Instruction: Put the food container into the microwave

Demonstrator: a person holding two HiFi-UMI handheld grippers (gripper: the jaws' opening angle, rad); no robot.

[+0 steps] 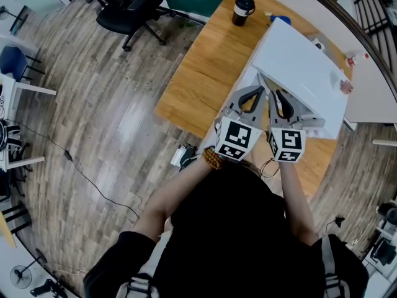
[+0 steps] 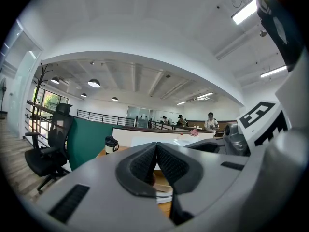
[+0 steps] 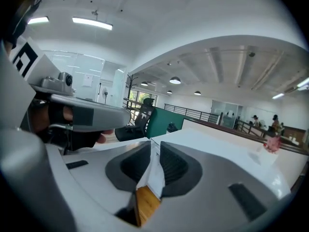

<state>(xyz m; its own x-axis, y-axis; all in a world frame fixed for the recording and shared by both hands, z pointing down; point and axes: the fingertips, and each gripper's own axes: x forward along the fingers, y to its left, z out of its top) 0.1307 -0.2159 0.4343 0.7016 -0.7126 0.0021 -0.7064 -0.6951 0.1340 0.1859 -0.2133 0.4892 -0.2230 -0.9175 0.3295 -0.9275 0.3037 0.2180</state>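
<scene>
Food container: I take it to be the pale, flat thing glimpsed under my left gripper, low on the table in front of the white microwave, so it is not yet inside. My left gripper's jaws are pressed together on nothing I can make out. My right gripper is slightly spread about the microwave's near edge. I judge 2 steps are left: opening the door and loading.
</scene>
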